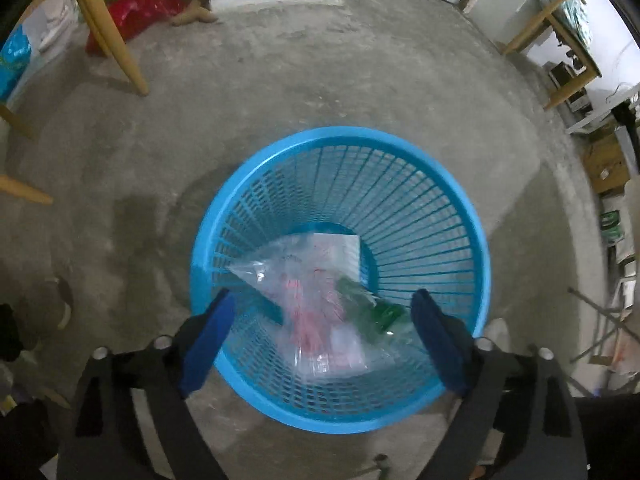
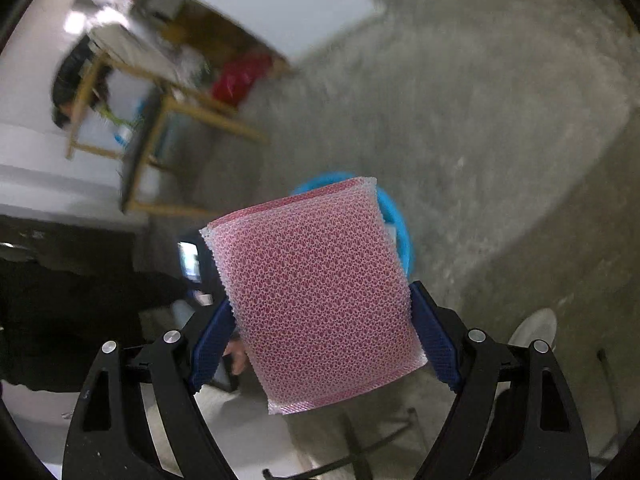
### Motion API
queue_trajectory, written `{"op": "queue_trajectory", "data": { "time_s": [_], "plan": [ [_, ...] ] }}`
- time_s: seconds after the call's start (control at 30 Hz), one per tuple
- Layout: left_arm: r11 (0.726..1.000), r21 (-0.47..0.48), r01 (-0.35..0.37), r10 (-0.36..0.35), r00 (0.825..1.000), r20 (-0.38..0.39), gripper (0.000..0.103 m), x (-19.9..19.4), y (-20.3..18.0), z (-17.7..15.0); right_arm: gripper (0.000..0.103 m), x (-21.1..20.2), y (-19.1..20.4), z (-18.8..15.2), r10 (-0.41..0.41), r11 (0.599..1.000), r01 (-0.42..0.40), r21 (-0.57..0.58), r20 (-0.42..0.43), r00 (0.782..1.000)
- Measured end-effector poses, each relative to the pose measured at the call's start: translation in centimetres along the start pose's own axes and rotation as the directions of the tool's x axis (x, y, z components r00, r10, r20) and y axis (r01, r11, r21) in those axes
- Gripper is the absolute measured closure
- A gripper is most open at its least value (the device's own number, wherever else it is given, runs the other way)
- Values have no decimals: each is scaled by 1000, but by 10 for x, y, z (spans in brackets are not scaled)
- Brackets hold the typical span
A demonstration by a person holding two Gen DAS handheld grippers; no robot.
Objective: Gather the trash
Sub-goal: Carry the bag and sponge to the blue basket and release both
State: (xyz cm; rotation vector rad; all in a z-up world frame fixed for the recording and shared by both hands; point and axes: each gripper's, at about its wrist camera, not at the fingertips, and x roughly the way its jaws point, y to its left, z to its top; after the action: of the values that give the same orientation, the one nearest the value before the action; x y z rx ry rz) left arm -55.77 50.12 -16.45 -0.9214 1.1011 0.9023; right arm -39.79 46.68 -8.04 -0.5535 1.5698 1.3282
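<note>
While the left hand-held gripper (image 1: 322, 320) points down over one blue mesh basket (image 1: 420, 208), its two blue fingers (image 1: 208, 340) stand spread wide, one at each side of the basket's near rim, and they press on nothing. Between them and just beyond, inside the basket, lies one clear plastic bag (image 1: 304, 292), crumpled, with pink and red print showing through it. One green wrapper (image 1: 376, 312) sits against the bag on the side of the right-hand finger, and one white sheet (image 1: 344, 246) lies flat on the basket's bottom, farther ahead of the fingertips. The basket stands on a grey concrete floor (image 1: 320, 80). Far ahead and to the left of this gripper, one red bag (image 1: 140, 12) lies on the floor beside a wooden leg (image 1: 108, 32).

The right hand-held gripper (image 2: 320, 332) pinches one pink foam net sleeve (image 2: 316, 288) between its two blue fingers (image 2: 430, 340); the pads meet the sleeve's two side edges, and the sleeve stands up ahead of the fingertips, filling the middle of the view. Just behind the sleeve's top and right edge, a strip of the same blue basket (image 2: 400, 232) shows, so the sleeve is held in the air in front of it, not in it. Far off to the left of this gripper stands one wooden surface (image 2: 132, 64), blurred, with the red bag (image 2: 240, 76) near it.
</note>
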Motion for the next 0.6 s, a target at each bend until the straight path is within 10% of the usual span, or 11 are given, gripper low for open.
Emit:
{"op": "queue_trajectory", "data": {
  "time_s": [0.37, 0.6],
  "plan": [
    [995, -86, 48, -39, 994, 98, 9, -24, 28, -6, 16, 104, 23, 24, -140, 990, 136, -36, -173, 975],
    [990, -119, 70, -50, 985, 168, 9, -60, 37, -10, 8, 119, 13, 23, -18, 995, 35, 92, -179, 984]
  ]
}}
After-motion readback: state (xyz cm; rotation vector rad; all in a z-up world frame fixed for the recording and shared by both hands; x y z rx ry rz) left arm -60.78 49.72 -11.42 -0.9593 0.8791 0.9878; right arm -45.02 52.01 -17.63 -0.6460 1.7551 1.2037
